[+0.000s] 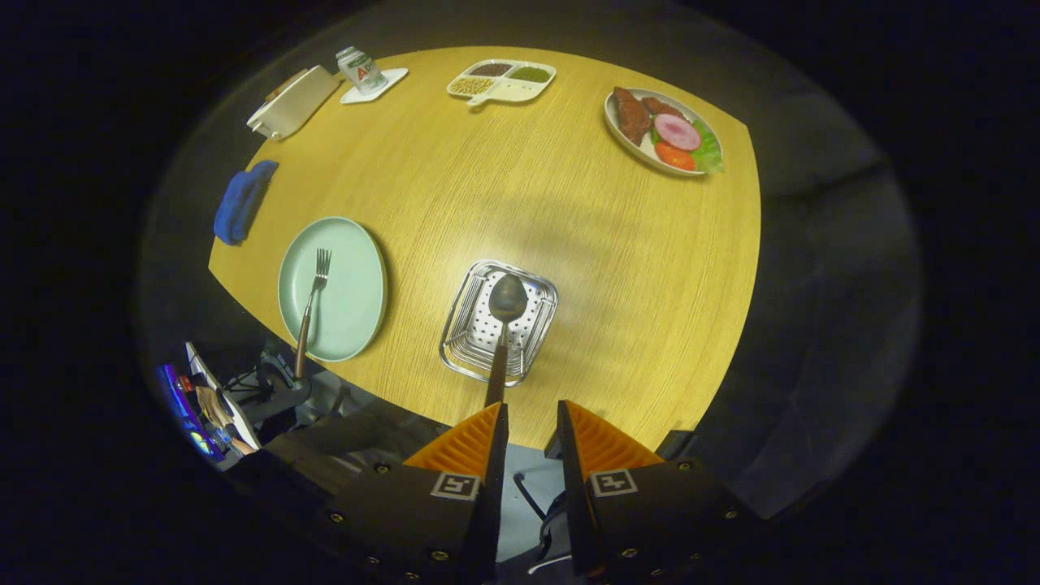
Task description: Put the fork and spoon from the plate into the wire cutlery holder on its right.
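The spoon has its bowl over the perforated floor of the wire cutlery holder. Its handle runs back across the holder's near rim to the tip of my left finger; whether they touch is unclear. My gripper hovers high above the table's near edge, just short of the holder. Its fingers stand apart, and neither the handle nor anything else sits in the gap. Left of the holder, the fork lies on the pale green plate, tines pointing away, handle past the plate's near rim.
On the round wooden table, a plate of food sits far right, a divided dish at the back, and a can on a coaster beside a white box far left. A blue cloth lies beyond the green plate.
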`<action>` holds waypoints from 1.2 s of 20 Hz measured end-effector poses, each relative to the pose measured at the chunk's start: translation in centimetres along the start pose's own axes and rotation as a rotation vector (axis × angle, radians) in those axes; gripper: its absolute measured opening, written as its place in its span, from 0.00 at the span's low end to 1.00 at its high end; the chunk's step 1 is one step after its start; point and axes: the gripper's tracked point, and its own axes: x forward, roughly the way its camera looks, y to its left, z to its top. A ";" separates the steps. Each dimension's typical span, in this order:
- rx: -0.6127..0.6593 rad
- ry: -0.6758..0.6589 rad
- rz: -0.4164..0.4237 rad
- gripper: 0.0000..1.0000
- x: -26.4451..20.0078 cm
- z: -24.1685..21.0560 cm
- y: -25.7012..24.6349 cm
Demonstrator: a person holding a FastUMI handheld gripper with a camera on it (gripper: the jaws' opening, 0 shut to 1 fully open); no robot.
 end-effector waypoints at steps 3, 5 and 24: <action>0.035 -0.087 0.060 0.35 -2.3 -0.4 3.5; 0.018 -0.121 0.086 0.35 -3.3 -0.8 5.8; -0.054 -0.118 0.265 0.37 0.4 -4.1 24.5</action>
